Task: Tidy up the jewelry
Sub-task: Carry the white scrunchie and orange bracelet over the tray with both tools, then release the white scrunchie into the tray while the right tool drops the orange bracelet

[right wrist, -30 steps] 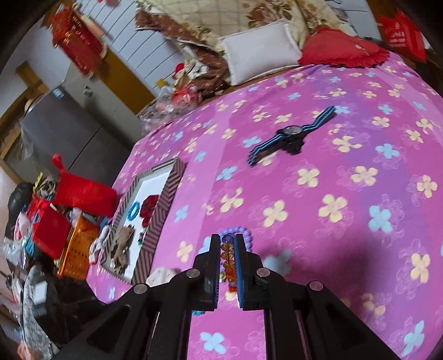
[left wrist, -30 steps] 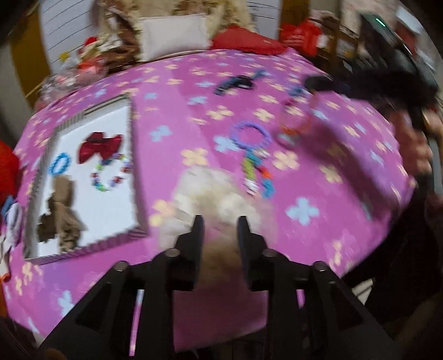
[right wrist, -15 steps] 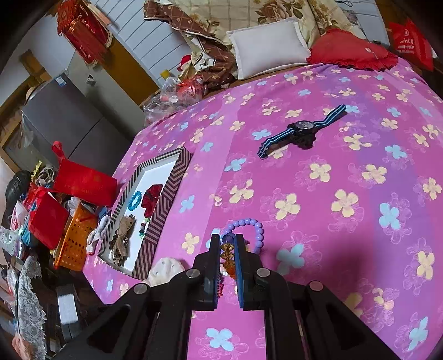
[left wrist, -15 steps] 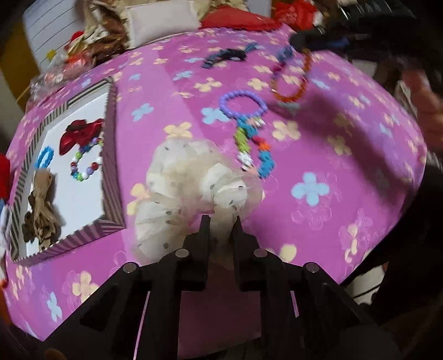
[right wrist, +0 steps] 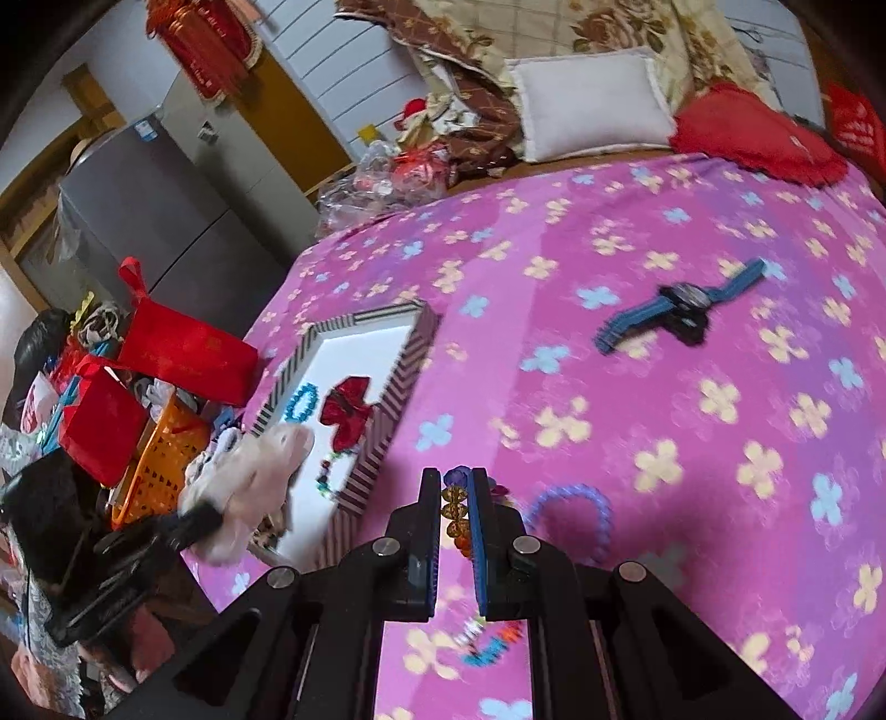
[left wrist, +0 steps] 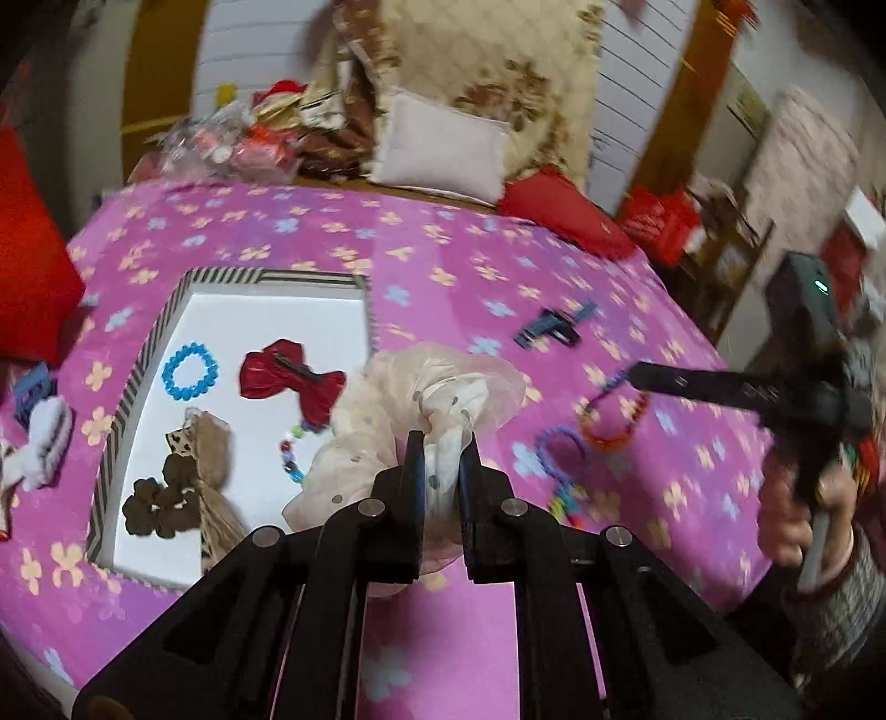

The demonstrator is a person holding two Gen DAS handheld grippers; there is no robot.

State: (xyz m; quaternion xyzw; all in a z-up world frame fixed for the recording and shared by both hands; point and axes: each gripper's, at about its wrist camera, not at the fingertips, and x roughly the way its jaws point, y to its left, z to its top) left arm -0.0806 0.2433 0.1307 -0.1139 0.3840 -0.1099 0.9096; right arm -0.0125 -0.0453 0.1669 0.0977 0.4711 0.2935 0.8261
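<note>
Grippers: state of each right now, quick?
Left gripper: shut on the cream tulle scrunchie, lifted off the cloth.
Right gripper: shut on the orange bead bracelet.

Covering the whole bed: a pink bedspread printed with cream and blue flowers. Lying at the far edge, a white pillow propped against a floral quilt, with a red cushion just beside it on the right. Sitting near the pillow's left, a heap of clear plastic bags. Standing off the bed's left side, a grey refrigerator; crowding the floor below it, red gift bags and an orange basket. Hanging high by the white wall, a red tasselled ornament.
</note>
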